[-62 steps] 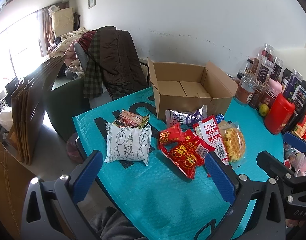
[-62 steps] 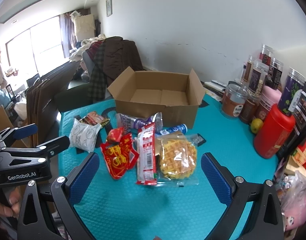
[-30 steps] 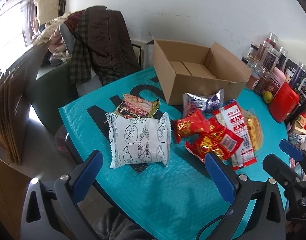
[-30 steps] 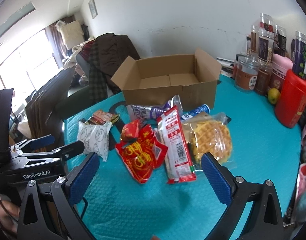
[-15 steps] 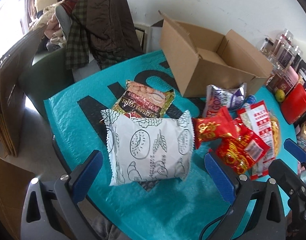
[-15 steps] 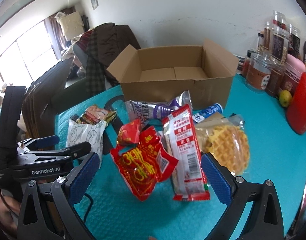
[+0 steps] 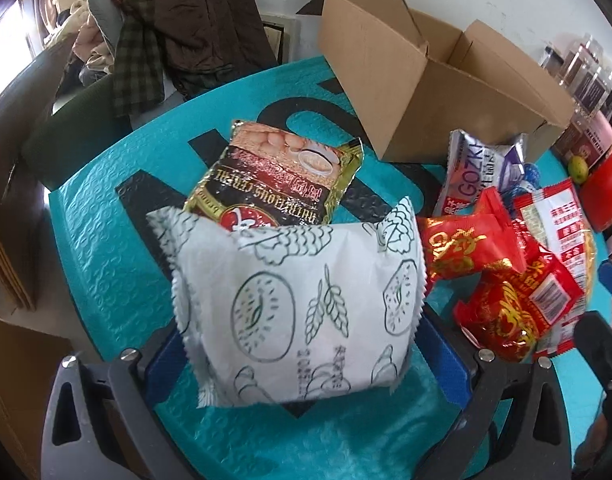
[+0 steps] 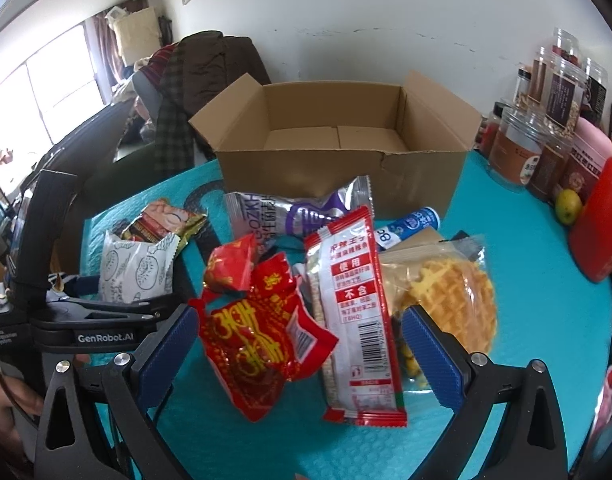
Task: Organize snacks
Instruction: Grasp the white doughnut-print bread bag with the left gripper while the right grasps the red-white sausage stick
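Teal bubble-textured matting [image 8: 526, 320] covers the table, and every snack is on it, none in the cardboard box [image 8: 338, 160], whose floor shows bare (so the sorting, as I judge it, has hardly begun).

Nearest to being handled is the white pastry packet [image 7: 297, 304], printed with wheat and bread outlines. It lies flat at the near left of the spread, its top edge overlapping the dark cereal packet [image 7: 281, 184]. The left gripper [image 7: 301, 356] straddles it: the blue pads sit at either side of the packet's lower half, spread wide and not visibly pressing in, so the jaws read as released rather than clamped.

To its right lie the red foil packets [image 8: 257, 332], a long red-and-white wafer pack [image 8: 354, 316], a wrapped waffle [image 8: 450, 300], a silver-purple pouch [image 8: 301, 212] and a small blue-white tube [image 8: 410, 224]. The right gripper [image 8: 301, 360] is likewise spread wide, with the red foil and wafer pack between its fingers, grasping nothing.

Jars [image 8: 518, 152] and a red canister [image 8: 598, 224] stand at the far right.
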`<state>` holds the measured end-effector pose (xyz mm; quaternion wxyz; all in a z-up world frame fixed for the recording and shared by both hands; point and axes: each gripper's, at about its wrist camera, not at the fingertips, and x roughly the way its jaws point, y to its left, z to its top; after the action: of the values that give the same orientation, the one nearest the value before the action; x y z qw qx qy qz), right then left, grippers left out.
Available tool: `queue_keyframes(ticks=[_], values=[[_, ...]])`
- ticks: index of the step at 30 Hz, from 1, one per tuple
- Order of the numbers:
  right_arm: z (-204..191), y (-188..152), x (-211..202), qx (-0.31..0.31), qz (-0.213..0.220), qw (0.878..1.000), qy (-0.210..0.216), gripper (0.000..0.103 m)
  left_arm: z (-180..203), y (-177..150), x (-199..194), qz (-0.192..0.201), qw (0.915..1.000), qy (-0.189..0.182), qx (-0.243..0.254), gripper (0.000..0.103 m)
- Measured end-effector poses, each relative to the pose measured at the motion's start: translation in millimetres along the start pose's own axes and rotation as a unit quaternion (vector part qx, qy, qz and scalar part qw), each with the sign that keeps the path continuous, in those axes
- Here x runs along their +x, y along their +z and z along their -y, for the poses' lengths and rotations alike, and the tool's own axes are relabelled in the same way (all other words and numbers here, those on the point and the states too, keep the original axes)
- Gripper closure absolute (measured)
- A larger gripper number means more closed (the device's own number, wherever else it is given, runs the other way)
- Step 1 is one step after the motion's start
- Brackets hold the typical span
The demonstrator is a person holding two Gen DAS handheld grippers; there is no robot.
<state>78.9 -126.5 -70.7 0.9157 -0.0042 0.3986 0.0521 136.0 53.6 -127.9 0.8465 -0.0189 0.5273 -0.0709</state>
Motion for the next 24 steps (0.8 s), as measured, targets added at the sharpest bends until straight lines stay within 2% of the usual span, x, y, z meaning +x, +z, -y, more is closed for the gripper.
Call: queue_keyframes(ticks=[5,7,9,11,13,15,17,19,21,24], values=[[10.4,-0.3,1.4,0.014,-0.003,1.000,-0.009,0.000,3.8,3.1,3.4,0.007,0.9998,0.013,0.014,0.000],[16.4,-1.6,0.9,0.021,-0.006,1.000,-0.016,0.000,4.2,1.8,1.9,0.009,0.9996,0.020,0.017,0.006],[23.0,-2.6,1.6,0.025,-0.007,0.999,-0.022,0.000,5.5,0.5,-1.9,0.016,0.9993,0.024,0.024,0.017],[28.9,-4.8,1.4,0.029,-0.010,0.999,-0.028,0.000,8.5,-2.2,-7.0,0.021,0.9992,0.017,0.029,0.024],[34.5,-7.2,2.2,0.036,-0.014,0.999,-0.026,0.002,14.2,-4.4,-8.7,0.020,0.9988,0.013,0.042,0.025],[41.6,-10.6,4.4,0.047,-0.025,0.998,-0.018,0.014,19.3,-8.0,-10.4,0.016,0.9987,0.003,0.048,0.027],[45.4,-14.4,3.7,0.046,-0.025,0.998,-0.019,0.018,26.4,-12.8,-13.6,0.008,0.9981,-0.007,0.060,0.029],[46.7,-15.9,1.8,0.039,-0.026,0.999,-0.024,0.027,32.5,-18.2,-16.7,0.000,0.9976,-0.020,0.066,0.029],[50.3,-18.5,-1.3,0.037,-0.025,0.999,-0.020,0.039,37.4,-21.9,-18.9,-0.003,0.9973,-0.023,0.070,0.029],[53.9,-23.1,-5.6,0.038,-0.024,0.999,0.001,0.052,44.5,-27.0,-20.4,-0.003,0.9964,-0.014,0.084,0.029]])
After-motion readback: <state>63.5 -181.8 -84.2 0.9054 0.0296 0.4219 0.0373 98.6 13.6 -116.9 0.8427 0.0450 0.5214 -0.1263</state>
